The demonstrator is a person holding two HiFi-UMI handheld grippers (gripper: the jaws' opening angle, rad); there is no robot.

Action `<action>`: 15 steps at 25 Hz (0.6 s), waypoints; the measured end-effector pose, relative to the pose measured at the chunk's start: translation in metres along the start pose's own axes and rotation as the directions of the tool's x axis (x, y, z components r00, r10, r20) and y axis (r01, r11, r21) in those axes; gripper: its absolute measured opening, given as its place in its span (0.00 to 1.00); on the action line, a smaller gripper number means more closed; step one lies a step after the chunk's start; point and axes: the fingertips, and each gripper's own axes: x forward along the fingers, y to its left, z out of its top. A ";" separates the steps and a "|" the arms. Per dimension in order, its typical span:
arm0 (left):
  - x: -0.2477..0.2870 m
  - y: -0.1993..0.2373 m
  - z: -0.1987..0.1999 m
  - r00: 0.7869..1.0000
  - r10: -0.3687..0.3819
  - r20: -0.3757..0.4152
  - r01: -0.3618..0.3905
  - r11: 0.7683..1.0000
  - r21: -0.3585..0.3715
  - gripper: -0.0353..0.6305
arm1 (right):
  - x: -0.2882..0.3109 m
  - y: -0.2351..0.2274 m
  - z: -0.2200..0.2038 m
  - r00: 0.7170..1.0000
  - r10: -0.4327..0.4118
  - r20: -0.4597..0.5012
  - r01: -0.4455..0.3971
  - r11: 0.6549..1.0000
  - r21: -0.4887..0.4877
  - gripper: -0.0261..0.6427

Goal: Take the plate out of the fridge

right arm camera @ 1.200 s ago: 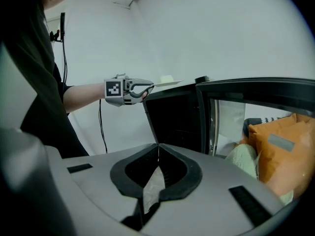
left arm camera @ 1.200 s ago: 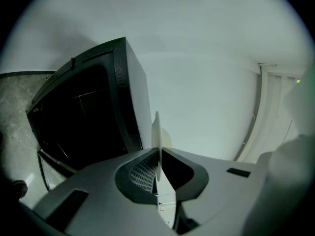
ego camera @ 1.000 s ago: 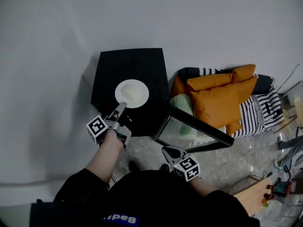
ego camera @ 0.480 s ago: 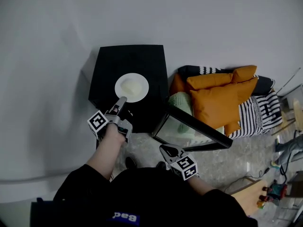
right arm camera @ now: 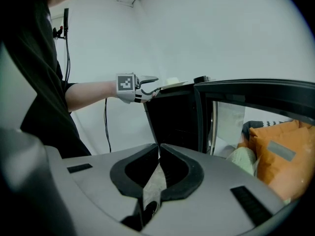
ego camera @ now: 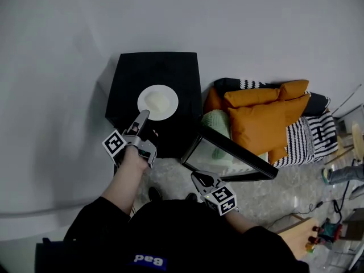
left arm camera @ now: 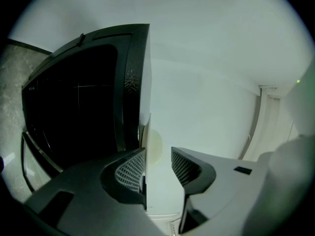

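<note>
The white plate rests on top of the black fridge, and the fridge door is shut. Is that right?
Not quite. The plate does rest on top of the black fridge, but the fridge door stands open, swung out towards the person, as the head view shows.

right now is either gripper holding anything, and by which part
Nothing is held. The left gripper has just been opening; the rim of the plate stands between its jaws unclamped, the plate resting on the fridge. The right gripper is shut and empty.

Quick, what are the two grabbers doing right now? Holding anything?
Left gripper: open, jaws just opened, rim of the plate between them, not pinched.
Right gripper: shut, holding nothing.
</note>
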 end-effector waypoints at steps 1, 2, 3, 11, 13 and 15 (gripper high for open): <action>-0.001 -0.001 0.001 1.000 -0.002 0.004 0.002 1.000 -0.005 0.30 | 0.000 0.000 0.000 1.000 -0.002 0.002 0.002 1.000 0.000 0.05; -0.002 -0.003 0.002 1.000 -0.005 0.009 0.005 1.000 -0.011 0.33 | 0.000 -0.001 0.001 1.000 -0.002 0.005 0.002 1.000 0.001 0.05; -0.003 -0.004 0.003 1.000 -0.008 0.013 0.008 1.000 -0.017 0.37 | -0.001 -0.001 0.001 1.000 -0.002 0.007 0.002 1.000 0.003 0.05; -0.004 -0.010 0.002 1.000 -0.018 -0.018 0.018 1.000 0.008 0.52 | -0.003 -0.002 0.001 1.000 0.000 0.023 0.000 1.000 0.003 0.05; -0.012 -0.010 0.000 0.999 -0.019 -0.035 0.021 0.999 0.050 0.52 | -0.003 -0.001 0.001 1.000 0.002 0.029 -0.002 1.000 -0.001 0.05; -0.020 -0.011 -0.004 0.998 -0.020 -0.063 0.027 0.994 0.108 0.52 | -0.002 0.000 0.001 0.999 0.005 0.033 -0.005 1.000 -0.004 0.05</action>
